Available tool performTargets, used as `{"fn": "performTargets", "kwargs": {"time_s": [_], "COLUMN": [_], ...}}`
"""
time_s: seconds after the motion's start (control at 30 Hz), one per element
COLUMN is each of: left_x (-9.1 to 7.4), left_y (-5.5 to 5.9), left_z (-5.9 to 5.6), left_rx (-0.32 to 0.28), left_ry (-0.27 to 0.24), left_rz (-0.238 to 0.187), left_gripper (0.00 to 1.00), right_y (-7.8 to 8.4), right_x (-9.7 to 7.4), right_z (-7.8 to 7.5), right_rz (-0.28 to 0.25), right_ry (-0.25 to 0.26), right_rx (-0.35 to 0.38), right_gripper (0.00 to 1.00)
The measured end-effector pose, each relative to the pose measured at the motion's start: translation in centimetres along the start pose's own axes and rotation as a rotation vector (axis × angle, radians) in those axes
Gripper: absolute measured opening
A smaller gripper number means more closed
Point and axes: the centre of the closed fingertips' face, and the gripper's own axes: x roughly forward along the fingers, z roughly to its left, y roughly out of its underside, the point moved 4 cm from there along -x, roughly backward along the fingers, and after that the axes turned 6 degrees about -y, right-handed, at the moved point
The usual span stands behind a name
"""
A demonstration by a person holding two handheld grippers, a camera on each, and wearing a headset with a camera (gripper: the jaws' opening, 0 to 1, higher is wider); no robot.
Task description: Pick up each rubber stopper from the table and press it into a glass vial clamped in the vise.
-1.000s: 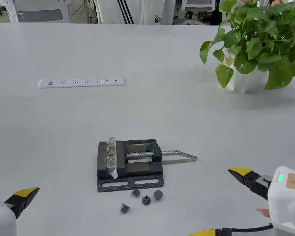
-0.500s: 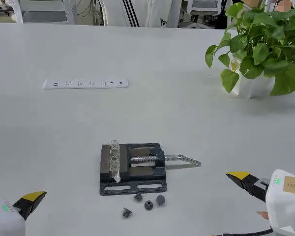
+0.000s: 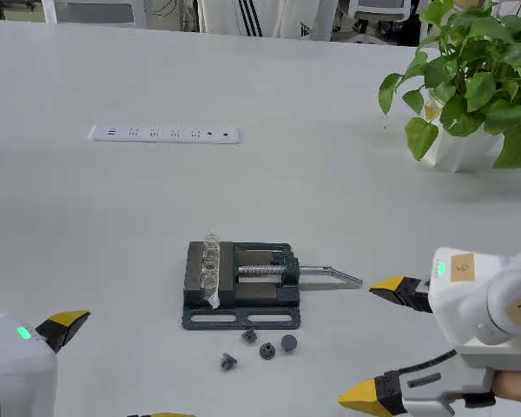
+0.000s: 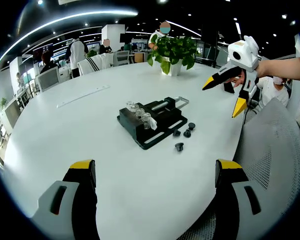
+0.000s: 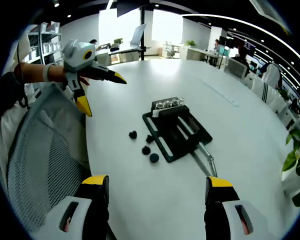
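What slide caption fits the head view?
Left gripper and right gripper, both open, poised before a vise of glass vials; four rubber stoppers loose on the table.

4 stoppers [image 3: 267,350] lie before the vise [image 3: 260,294], vials [image 3: 211,265] apparently clamped inside

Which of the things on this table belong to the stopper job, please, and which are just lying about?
For the job: four rubber stoppers, glass vials, vise, left gripper, right gripper, both open.
Just lying about: power strip, potted plant.
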Motion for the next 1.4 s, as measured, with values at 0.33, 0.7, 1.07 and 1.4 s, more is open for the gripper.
{"fn": "performTargets", "kwargs": {"time_s": [0.33,0.7,1.07,1.4], "left_x": [0.1,0.5,0.8,1.0], "left_y": [0.3,0.5,0.9,0.8], "left_z": [-0.5,-0.6,-1.0,-1.4], "left_rx": [0.018,0.019,0.029,0.020], "left_ry": [0.016,0.027,0.045,0.050], "left_rz": [0.016,0.026,0.038,0.034], "left_gripper": [0.99,0.99,0.99,0.99], "right_y": [-1.0,-1.5,-1.4,-1.4], "right_x": [2.4,5.1,7.5,8.1], "right_z": [-1.1,-1.1,-1.6,-1.8], "right_rz": [0.137,0.214,0.263,0.291], "right_ry": [-0.097,-0.203,-0.216,-0.234], "right_rx": [-0.130,-0.180,-0.224,-0.238], "right_gripper": [0.54,0.32,0.19,0.12]}}
